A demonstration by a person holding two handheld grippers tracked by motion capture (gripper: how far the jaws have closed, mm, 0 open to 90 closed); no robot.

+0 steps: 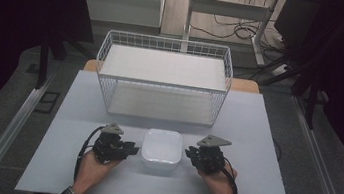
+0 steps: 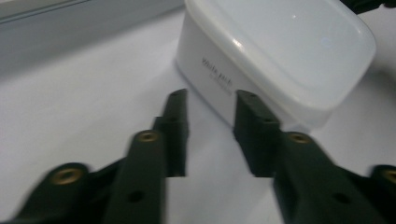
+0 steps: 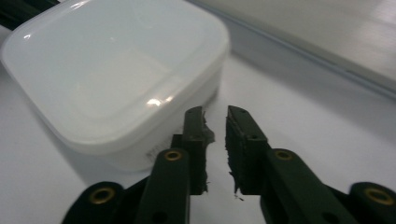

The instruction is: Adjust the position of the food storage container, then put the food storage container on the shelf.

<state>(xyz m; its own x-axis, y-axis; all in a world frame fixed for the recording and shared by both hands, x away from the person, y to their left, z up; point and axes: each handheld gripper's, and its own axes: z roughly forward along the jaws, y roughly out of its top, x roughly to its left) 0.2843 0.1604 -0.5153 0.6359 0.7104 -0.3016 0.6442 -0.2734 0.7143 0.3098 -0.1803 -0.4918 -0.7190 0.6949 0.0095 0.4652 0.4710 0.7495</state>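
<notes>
Evidently readying a two-sided lift, the left gripper (image 1: 131, 148) and right gripper (image 1: 189, 154), both parted and grasping nothing, flank the lidded white square plastic container (image 1: 162, 148) lying mid-counter (image 1: 249, 188) before the white wire basket (image 1: 162, 75).

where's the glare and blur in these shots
High view: dim, dark at both sides. Left gripper view: tongs blurred near the lens, faint glints on the white container. Right gripper view: bright glare patch on the lid.
</notes>
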